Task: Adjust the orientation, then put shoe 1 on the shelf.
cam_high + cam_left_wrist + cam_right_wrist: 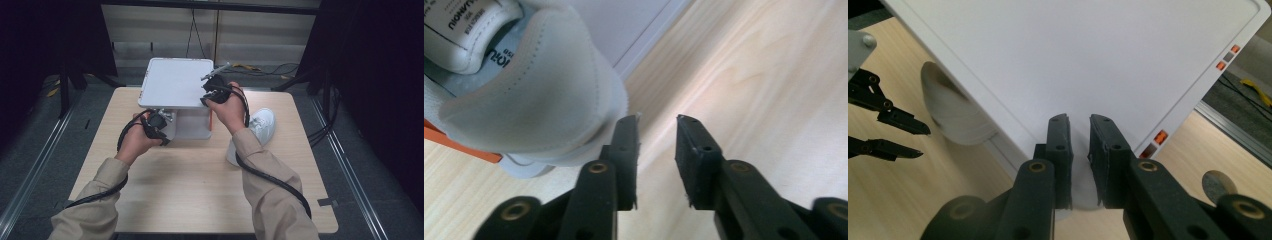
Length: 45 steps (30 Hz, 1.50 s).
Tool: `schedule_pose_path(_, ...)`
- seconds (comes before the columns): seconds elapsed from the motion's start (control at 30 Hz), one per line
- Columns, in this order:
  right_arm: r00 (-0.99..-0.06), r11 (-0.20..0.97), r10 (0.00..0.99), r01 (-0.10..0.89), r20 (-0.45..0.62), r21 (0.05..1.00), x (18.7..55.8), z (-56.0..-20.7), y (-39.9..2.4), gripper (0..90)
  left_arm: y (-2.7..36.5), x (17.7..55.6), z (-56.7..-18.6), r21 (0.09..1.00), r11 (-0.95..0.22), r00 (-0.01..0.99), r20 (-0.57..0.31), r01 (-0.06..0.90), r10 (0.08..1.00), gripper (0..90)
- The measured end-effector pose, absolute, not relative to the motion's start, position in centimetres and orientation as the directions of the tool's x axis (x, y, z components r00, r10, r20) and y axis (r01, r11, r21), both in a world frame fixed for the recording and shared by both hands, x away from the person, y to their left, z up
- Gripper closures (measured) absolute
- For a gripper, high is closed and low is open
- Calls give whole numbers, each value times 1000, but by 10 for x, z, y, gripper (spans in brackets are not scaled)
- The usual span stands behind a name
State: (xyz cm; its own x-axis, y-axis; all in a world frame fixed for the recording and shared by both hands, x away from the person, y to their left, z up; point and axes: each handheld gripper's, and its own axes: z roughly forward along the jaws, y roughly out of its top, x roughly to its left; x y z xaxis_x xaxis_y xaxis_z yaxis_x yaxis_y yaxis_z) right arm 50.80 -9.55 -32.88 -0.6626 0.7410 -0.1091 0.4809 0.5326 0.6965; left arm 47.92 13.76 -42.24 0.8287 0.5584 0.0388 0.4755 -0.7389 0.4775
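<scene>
A white shoe box [192, 127] stands at the table's far middle with its white lid [172, 82] lying over it. A white sneaker's heel [534, 95] sticks out from under the lid [1073, 55], showing again as a sneaker heel [953, 115]. My left gripper [658, 125] is open just right of that heel, with bare table between its jaws. It lies at the box's near left corner as the left gripper [157, 125]. My right gripper [1079, 122] hovers over the lid's near right corner, jaws a narrow gap apart, gripping nothing. It appears as the right gripper [215, 90].
A second white sneaker [260, 127] lies on the wooden table [190, 185] right of the box, beside my right forearm. Orange shows on the box edge [454, 140]. Cables [260, 67] lie on the floor beyond the table. Dark stands flank both sides.
</scene>
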Motion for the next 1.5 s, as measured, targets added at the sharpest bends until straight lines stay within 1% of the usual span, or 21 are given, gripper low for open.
schedule_pose_path(0.03,-666,535,738,485,-104,692,505,-328,-98,746,139,475,-416,486,-738,832,41,467,554,674)
schedule_pose_path(0.13,-674,542,731,480,-105,690,497,-326,-104,724,141,472,-410,499,-733,830,46,463,556,636)
schedule_pose_path(0.23,-671,516,738,491,-74,702,481,-323,-121,661,146,467,-400,513,-727,832,44,456,553,602)
schedule_pose_path(0.27,-671,516,738,491,-74,702,481,-323,-121,661,146,467,-400,513,-727,832,44,456,553,584)
schedule_pose_path(0.33,-682,532,727,485,-80,695,467,-324,-133,587,148,465,-394,532,-716,827,48,453,560,542)
schedule_pose_path(0.37,-683,537,725,486,-82,690,462,-326,-137,565,149,465,-393,536,-712,826,47,454,561,526)
schedule_pose_path(0.4,-683,537,725,486,-82,690,462,-326,-137,565,149,465,-393,536,-712,826,47,454,561,505)
schedule_pose_path(0.43,-689,540,721,487,-79,687,458,-327,-140,550,149,465,-392,540,-710,825,51,451,563,485)
schedule_pose_path(0.47,-689,539,721,492,-72,684,454,-329,-144,532,149,465,-391,548,-703,822,47,454,568,485)
schedule_pose_path(0.57,-691,542,721,519,-49,661,442,-340,-157,478,151,467,-385,559,-695,820,47,452,571,429)
schedule_pose_path(0.63,-691,550,721,527,-49,648,437,-346,-163,472,152,467,-381,573,-680,812,45,456,582,407)
schedule_pose_path(0.83,-696,558,717,548,-30,623,424,-359,-178,453,148,471,-364,590,-672,811,49,447,583,381)
schedule_pose_path(1.2,-697,558,717,564,-11,609,413,-379,-191,445,137,491,-337,596,-674,814,58,436,577,382)
schedule_pose_path(1.37,-702,566,712,574,0,592,410,-389,-195,439,136,509,-323,611,-653,794,65,447,604,392)
schedule_pose_path(1.5,-699,567,715,582,2,583,408,-393,-199,438,137,519,-321,627,-626,777,54,463,628,400)
